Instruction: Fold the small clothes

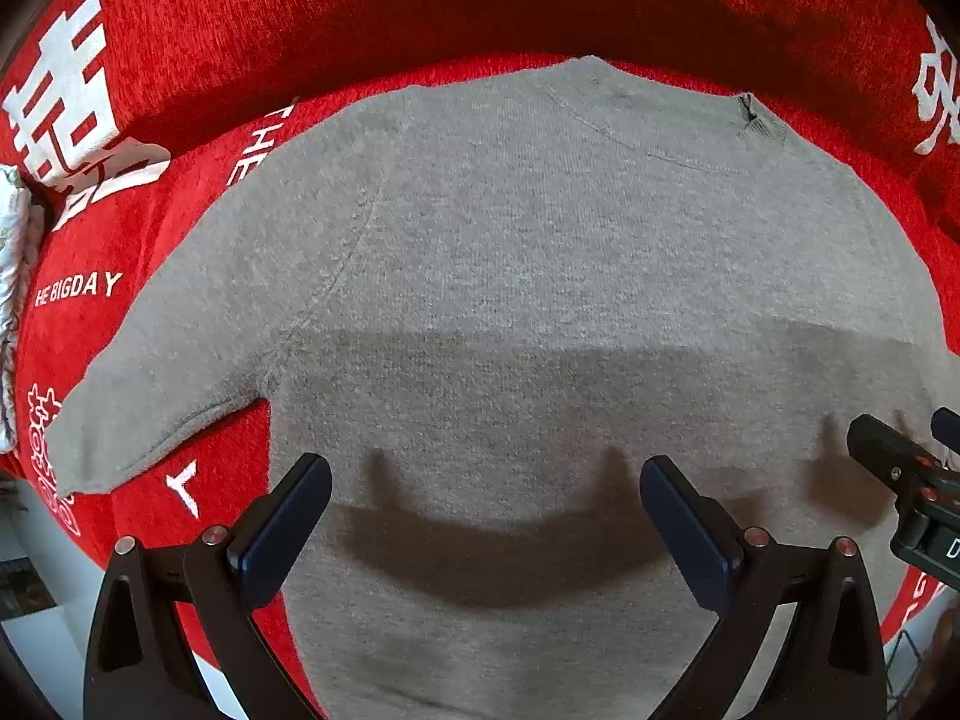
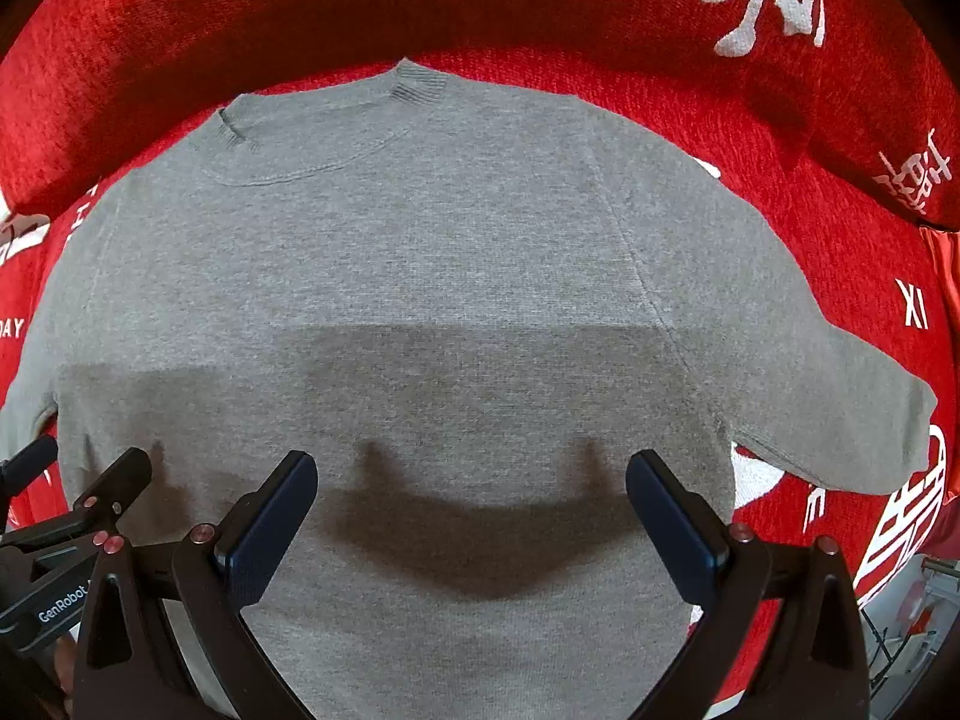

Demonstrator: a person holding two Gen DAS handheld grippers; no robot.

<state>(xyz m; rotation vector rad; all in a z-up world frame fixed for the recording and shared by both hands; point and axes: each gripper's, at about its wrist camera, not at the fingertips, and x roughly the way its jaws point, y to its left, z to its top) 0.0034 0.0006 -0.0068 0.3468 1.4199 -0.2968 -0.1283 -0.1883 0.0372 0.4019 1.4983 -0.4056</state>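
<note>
A small grey knit short-sleeved top [image 1: 510, 252] lies flat and spread out on a red cover, collar at the far side; it also fills the right wrist view [image 2: 420, 264]. Its left sleeve [image 1: 156, 384] and right sleeve [image 2: 840, 408] stick out to the sides. My left gripper [image 1: 486, 504] is open and empty, hovering above the lower left part of the top. My right gripper [image 2: 471, 498] is open and empty above the lower right part. Each gripper shows at the edge of the other's view: the right gripper [image 1: 906, 468] and the left gripper [image 2: 96, 498].
The red plush cover [image 1: 180, 120] with white lettering lies under the top and rises into a red cushioned back [image 2: 480, 0] at the far side. A white patterned cloth [image 1: 15, 276] is at the far left edge. Pale floor shows at the lower corners.
</note>
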